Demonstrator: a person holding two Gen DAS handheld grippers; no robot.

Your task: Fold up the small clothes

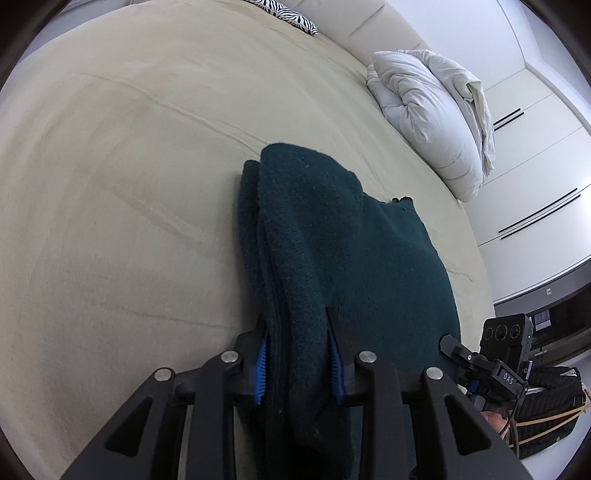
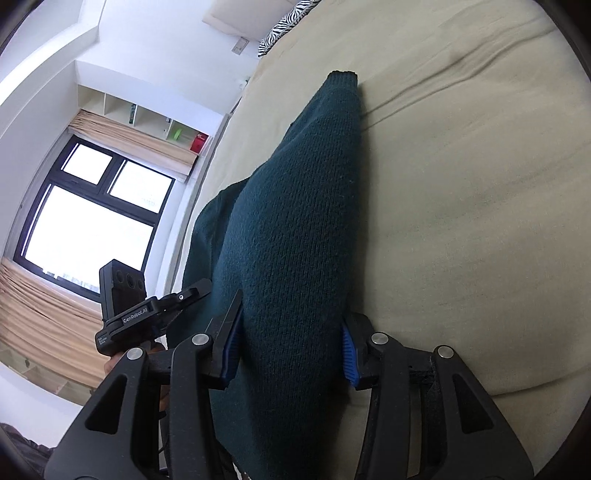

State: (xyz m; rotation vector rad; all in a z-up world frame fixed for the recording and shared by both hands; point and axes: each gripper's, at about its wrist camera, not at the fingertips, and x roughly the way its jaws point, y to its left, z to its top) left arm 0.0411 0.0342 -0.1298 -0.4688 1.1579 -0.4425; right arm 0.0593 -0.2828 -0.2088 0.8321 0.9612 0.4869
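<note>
A dark green knitted garment (image 1: 332, 236) lies in folded layers on the beige bed sheet (image 1: 129, 166). My left gripper (image 1: 297, 354) is shut on a thick bunch of the garment's near edge, blue pads pressing both sides. My right gripper (image 2: 291, 343) is shut on another bunched part of the same garment (image 2: 295, 206), which runs away from me toward a narrow end. The right gripper also shows in the left wrist view (image 1: 480, 365) at the lower right. The left gripper shows in the right wrist view (image 2: 155, 310) at the lower left.
A white pillow (image 1: 432, 122) lies at the bed's far right. A zebra-print cushion (image 1: 291, 14) sits at the head of the bed. White wardrobe doors (image 1: 535, 166) stand right of the bed. A window (image 2: 92, 214) with beige curtains lies beyond the bed's left edge.
</note>
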